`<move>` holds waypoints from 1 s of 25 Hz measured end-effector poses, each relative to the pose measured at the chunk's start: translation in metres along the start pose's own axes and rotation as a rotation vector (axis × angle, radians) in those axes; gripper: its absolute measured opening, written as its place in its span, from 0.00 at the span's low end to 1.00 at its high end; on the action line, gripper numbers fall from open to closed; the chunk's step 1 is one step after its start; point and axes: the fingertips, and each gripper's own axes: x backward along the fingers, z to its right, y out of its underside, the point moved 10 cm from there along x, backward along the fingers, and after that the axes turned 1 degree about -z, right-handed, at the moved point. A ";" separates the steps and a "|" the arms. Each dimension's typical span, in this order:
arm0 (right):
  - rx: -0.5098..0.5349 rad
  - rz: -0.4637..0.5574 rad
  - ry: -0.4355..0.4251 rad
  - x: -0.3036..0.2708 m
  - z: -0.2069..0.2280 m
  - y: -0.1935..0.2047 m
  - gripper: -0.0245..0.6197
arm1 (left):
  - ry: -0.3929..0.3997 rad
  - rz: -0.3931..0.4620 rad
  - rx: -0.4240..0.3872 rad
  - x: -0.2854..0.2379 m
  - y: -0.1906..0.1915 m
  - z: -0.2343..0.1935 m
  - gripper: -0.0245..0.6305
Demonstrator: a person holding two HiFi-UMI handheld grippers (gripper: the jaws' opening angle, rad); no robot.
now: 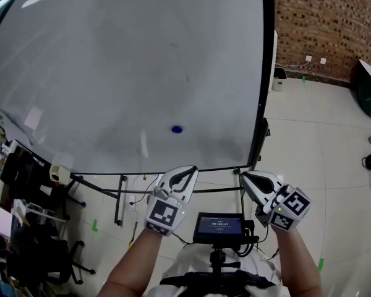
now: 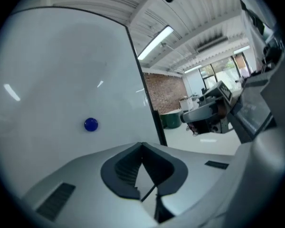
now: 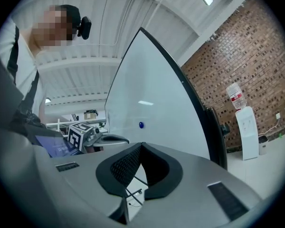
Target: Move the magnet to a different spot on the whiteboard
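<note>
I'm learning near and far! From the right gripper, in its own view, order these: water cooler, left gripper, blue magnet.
1. left gripper, close by, at left.
2. blue magnet, ahead on the whiteboard.
3. water cooler, far right by brick wall.

A red-brown brick wall (image 1: 321,17) closes the far right, a white water dispenser (image 3: 249,133) with its bottle standing against it. The pale glossy tiled floor (image 1: 321,159) spreads to the right. Black office chairs (image 1: 34,252) crowd the near left. Long tube lights (image 2: 155,42) glow on the white ribbed ceiling (image 2: 194,23).
</note>
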 end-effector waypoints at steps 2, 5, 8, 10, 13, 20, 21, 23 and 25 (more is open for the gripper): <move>-0.004 0.002 -0.025 -0.005 0.002 -0.001 0.09 | -0.051 -0.066 -0.121 -0.001 -0.003 -0.001 0.05; -0.010 0.006 -0.053 -0.011 0.006 -0.002 0.09 | -0.132 -0.141 -0.208 -0.002 -0.009 -0.006 0.05; -0.016 0.011 -0.073 -0.015 0.010 -0.003 0.09 | -0.193 -0.173 -0.251 -0.003 -0.018 -0.008 0.05; -0.019 0.013 -0.083 -0.019 0.013 -0.003 0.09 | -0.245 -0.194 -0.299 -0.005 -0.019 -0.012 0.05; -0.022 0.012 -0.096 -0.026 0.016 -0.004 0.09 | -0.313 -0.221 -0.359 -0.008 -0.024 -0.019 0.05; -0.019 0.019 -0.105 -0.031 0.020 -0.008 0.09 | -0.431 -0.235 -0.467 -0.013 -0.036 -0.034 0.11; -0.019 0.020 -0.104 -0.031 0.020 -0.009 0.09 | -0.445 -0.232 -0.481 -0.012 -0.038 -0.035 0.13; -0.019 0.022 -0.102 -0.031 0.022 -0.010 0.09 | -0.467 -0.225 -0.501 -0.012 -0.040 -0.037 0.14; -0.018 0.023 -0.101 -0.030 0.024 -0.012 0.09 | -0.479 -0.218 -0.510 -0.015 -0.042 -0.038 0.18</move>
